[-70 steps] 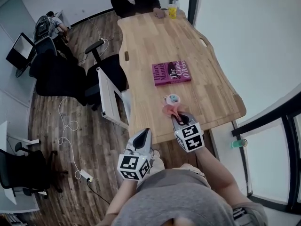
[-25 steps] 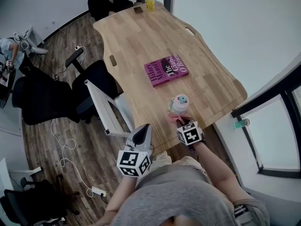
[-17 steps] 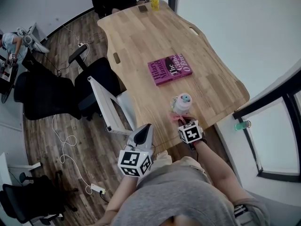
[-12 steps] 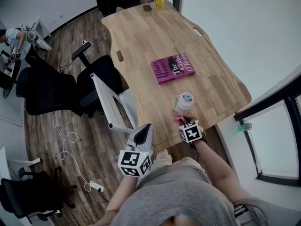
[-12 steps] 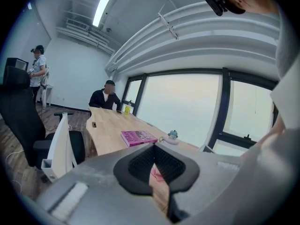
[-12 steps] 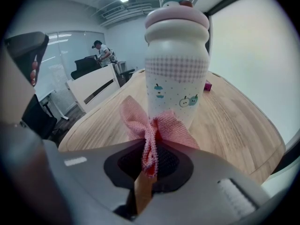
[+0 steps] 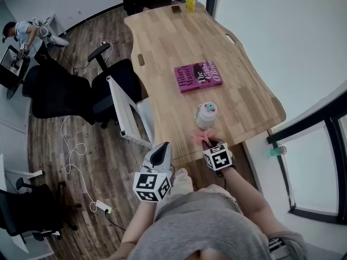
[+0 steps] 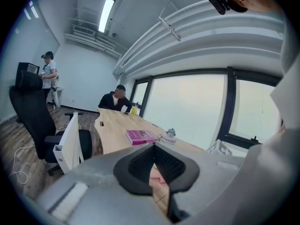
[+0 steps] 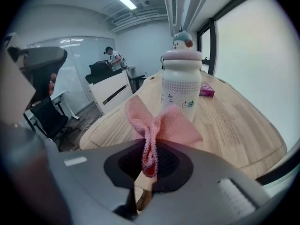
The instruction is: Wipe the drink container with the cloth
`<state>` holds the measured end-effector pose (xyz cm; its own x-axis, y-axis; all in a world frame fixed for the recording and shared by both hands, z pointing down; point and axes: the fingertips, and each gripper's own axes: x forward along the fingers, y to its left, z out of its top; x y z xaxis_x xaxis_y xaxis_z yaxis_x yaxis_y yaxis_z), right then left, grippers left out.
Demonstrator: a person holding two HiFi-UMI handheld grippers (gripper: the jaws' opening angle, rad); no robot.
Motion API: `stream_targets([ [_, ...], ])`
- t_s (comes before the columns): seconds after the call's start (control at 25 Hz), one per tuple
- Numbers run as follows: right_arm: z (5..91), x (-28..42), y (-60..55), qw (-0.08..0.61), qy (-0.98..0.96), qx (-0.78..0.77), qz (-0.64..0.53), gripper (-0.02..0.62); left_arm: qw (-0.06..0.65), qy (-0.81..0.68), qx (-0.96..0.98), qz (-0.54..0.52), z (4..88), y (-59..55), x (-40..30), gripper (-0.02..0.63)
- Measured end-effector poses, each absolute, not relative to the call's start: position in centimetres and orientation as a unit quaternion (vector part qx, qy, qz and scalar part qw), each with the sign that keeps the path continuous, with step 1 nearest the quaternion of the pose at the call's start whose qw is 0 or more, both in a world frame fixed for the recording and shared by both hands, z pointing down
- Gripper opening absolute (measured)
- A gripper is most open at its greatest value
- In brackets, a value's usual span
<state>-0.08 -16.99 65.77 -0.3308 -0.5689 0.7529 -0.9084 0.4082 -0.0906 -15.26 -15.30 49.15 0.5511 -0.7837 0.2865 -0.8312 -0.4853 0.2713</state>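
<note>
While right hand-held gripper (image 9: 149,167) pinches cloth (image 9: 161,122), drink container (image 9: 182,86) stands capped.

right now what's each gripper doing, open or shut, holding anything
left gripper: shut, nothing between its jaws.
right gripper: shut on the pink cloth.

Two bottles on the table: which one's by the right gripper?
The white bottle, just ahead of the right gripper; the yellow bottle stands at the far end of the table.

cloth (image 9: 161,123) pink, waffle | container (image 9: 182,81) white, checked | book (image 7: 198,77) magenta
</note>
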Motion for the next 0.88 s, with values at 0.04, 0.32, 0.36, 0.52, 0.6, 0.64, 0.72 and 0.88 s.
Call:
stream_targets([
  [0.04, 65.2, -0.1, -16.4, 0.322, -0.778, 0.474, 0.258, 0.026, 0.192, -0.474, 0.857, 0.062, 49.2, -14.8, -15.1, 0.002],
  [0.32, 61.1, 0.5, -12.7, 0.287, -0.808, 0.454, 0.241, 0.026, 0.193, -0.49, 0.848, 0.06, 48.8, -11.0, -13.4, 0.002],
  [0.36, 60.5, 0.5, -12.2, 0.281, -0.812, 0.452, 0.239, 0.026, 0.193, -0.492, 0.847, 0.06, 48.8, -10.4, -13.1, 0.002],
  [0.52, 58.5, 0.8, -9.8, 0.259, -0.829, 0.44, 0.229, 0.026, 0.192, -0.501, 0.842, 0.056, 48.6, -8.0, -12.1, 0.002],
  [0.6, 57.5, 0.9, -8.6, 0.249, -0.836, 0.435, 0.224, 0.026, 0.192, -0.506, 0.839, 0.055, 48.5, -6.7, -11.7, 0.002],
  [0.64, 57.1, 1.0, -8.0, 0.244, -0.839, 0.433, 0.221, 0.026, 0.192, -0.508, 0.838, 0.054, 48.5, -6.0, -11.5, 0.002],
  [0.72, 56.4, 1.2, -6.8, 0.235, -0.845, 0.428, 0.219, 0.025, 0.192, -0.511, 0.836, 0.054, 48.5, -4.7, -10.9, 0.002],
  [0.88, 55.3, 1.8, -4.1, 0.226, -0.855, 0.417, 0.21, 0.026, 0.192, -0.514, 0.834, 0.057, 48.9, -2.0, -9.6, 0.002],
])
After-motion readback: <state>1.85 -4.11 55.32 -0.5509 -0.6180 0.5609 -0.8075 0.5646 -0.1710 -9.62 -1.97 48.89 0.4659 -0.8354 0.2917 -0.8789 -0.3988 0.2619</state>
